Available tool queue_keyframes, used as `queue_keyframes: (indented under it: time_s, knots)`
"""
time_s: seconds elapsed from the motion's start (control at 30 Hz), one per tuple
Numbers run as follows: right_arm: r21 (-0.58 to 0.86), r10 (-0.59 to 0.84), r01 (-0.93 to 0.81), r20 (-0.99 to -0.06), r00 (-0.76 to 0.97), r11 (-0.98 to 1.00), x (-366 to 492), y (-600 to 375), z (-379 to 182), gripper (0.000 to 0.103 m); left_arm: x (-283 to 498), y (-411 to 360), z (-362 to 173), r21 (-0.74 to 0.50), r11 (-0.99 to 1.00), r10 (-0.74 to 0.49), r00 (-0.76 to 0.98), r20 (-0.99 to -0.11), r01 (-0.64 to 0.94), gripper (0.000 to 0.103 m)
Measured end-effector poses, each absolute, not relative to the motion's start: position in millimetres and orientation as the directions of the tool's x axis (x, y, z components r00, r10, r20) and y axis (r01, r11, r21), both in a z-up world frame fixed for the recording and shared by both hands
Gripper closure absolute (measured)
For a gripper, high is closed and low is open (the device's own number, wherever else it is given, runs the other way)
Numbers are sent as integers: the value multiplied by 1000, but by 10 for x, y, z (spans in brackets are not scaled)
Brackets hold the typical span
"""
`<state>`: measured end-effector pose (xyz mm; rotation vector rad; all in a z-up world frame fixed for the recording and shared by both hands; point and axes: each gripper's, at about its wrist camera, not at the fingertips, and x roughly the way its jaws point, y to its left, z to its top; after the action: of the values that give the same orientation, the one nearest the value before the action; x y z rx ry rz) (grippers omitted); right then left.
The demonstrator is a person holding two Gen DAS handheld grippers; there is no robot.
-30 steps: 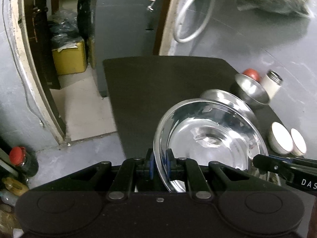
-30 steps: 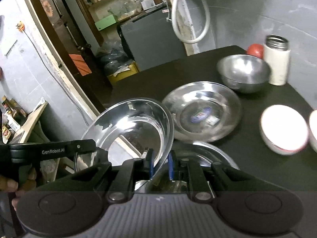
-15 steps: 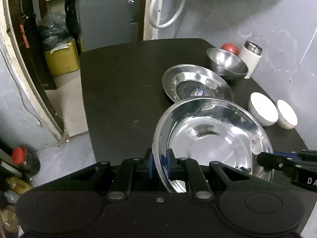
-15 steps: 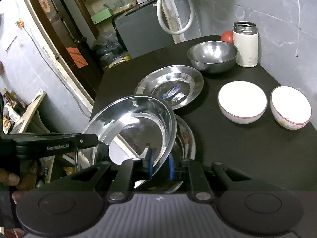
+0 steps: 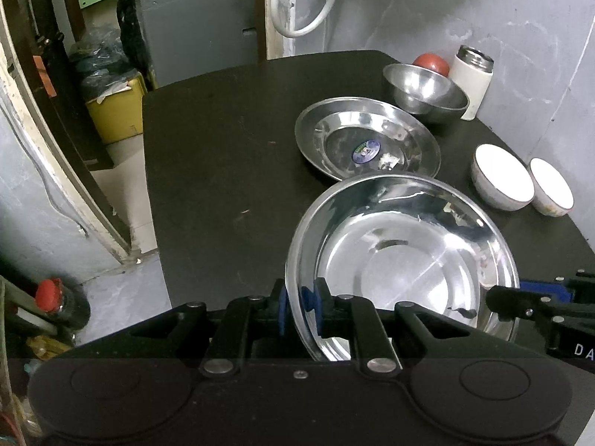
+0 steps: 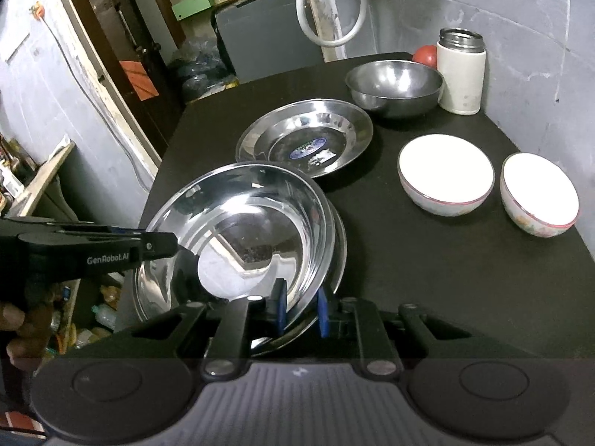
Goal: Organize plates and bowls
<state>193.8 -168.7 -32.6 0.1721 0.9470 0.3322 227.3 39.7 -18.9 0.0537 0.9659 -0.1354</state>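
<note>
Both grippers have black bodies with silver screws; the left gripper and right gripper have blue pads on the fingers.

A red ball at the upper right sits half hidden behind the steel bowl. The lower plate shows only a rim sliver under the held plate. The sticker print is unreadable.
</note>
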Motion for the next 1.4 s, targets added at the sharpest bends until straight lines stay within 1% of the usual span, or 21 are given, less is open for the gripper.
queue_keyframes:
  time_s: [0.17,0.4,0.6,0.7,0.93,1.13,1.27,1.3,1.33,1.37,1.4]
  knots:
    - [250,326,-211,-776,540,945,1957,-1618,-298,83,2318,355,-228,3,989,-79,553,-829,145,85]
    - [145,253,-237,-809,531,961,2001,-1475,-253,81,2351,330,-273,20,986,-70,527,-847,164,82]
    - [86,218,-266,-823,524,960,2030,-1377,-249,73,2391,332,-284,11,986,-77,516,-853,166,82]
    - [55,200,-279,-827,525,959,2036,-1344,-254,72,2402,339,-292,5,986,-81,511,-856,166,82]
    - [41,192,-286,-829,525,957,2055,-1329,-264,70,2422,368,-321,-12,987,-91,498,-863,160,82]
    - [54,195,-279,-840,506,959,2062,-1354,-317,69,2445,395,-318,2,989,-72,498,-864,146,82]
    - [56,192,-272,-843,502,961,2059,-1375,-342,68,2446,452,-290,-15,991,-80,500,-862,131,80]
    - [58,190,-267,-844,501,962,2058,-1391,-350,66,2446,463,-280,-19,992,-81,503,-861,127,78]
    - [62,190,-261,-843,503,963,2055,-1410,-351,61,2444,476,-269,-19,992,-79,506,-859,123,77]
    - [64,189,-253,-842,506,965,2050,-1432,-350,58,2445,492,-257,-18,993,-77,511,-856,119,74]
    - [64,184,-244,-840,511,968,2043,-1455,-347,52,2449,508,-243,-18,993,-75,515,-854,115,69]
